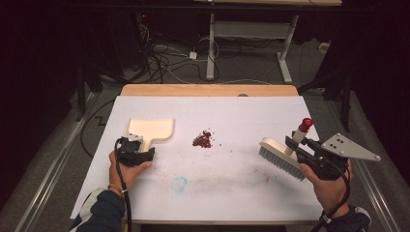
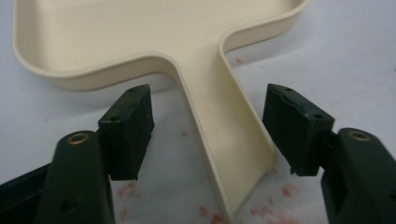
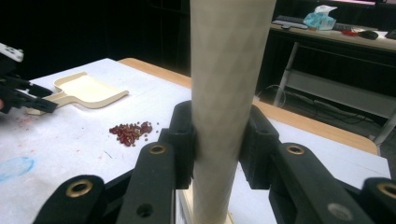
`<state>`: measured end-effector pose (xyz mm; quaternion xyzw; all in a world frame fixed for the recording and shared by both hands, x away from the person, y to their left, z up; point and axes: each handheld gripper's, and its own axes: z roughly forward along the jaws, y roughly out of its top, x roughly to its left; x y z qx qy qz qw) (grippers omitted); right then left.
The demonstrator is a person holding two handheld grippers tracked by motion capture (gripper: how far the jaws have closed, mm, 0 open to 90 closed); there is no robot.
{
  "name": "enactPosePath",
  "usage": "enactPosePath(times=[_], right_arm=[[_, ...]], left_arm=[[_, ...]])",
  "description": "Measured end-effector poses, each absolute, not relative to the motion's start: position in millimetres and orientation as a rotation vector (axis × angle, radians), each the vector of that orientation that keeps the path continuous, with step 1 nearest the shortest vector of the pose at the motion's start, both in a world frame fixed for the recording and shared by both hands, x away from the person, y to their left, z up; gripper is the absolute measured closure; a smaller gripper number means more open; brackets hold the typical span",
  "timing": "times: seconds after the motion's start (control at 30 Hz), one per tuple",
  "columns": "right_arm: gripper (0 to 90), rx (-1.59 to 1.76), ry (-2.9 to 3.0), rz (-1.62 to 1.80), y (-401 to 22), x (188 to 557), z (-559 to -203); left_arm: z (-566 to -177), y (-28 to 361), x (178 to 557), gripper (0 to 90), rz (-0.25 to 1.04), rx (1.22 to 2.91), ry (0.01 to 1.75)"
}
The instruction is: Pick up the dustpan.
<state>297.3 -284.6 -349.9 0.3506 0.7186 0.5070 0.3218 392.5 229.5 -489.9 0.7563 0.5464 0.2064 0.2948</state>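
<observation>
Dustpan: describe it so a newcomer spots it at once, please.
On the white table, look at the near left, just ahead of the left claw. There lies the flat cream plastic dustpan, its short handle between that claw's open jaws. Unlike the bristled cream brush at right or the central red bean pile, it is a shallow tray.

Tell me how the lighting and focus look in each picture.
High view: table evenly lit, room behind dark, slightly soft. Left gripper view: dustpan bright and sharp, the left tool near the lens softer. Right gripper view: brush handle close and blurry, beans clearer, background dark.
</observation>
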Motion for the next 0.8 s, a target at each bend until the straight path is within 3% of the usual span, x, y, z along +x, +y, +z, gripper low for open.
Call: enactPosePath(times=[0.03, 0.1, 0.2, 0.27, 0.37, 0.8], right_arm=[[70.3, 0.921, 1.887, 1.331, -284.6, 297.3, -349.9], [70.3, 0.919, 1.891, 1.334, -285.0, 297.2, -350.2], [70.3, 0.921, 1.891, 1.335, -285.1, 297.0, -350.3], [70.3, 0.918, 1.893, 1.339, -285.7, 297.4, -350.6], [70.3, 0.923, 1.899, 1.334, -285.4, 297.7, -350.7], [70.3, 0.928, 1.919, 1.332, -286.2, 300.7, -352.8]], left_arm=[[-489.2, 228.9, 395.9, 36.1, 0.573, 2.017, 1.455], [-489.2, 230.0, 402.7, 44.7, 0.584, 2.009, 1.475], [-489.6, 234.4, 408.7, 47.0, 0.53, 1.988, 1.486], [-489.1, 235.2, 410.9, 56.9, 0.516, 1.984, 1.493], [-487.4, 233.1, 413.2, 63.4, 0.515, 2.022, 1.478], [-458.8, 237.5, 406.0, 64.0, 0.549, 2.08, 1.384]])
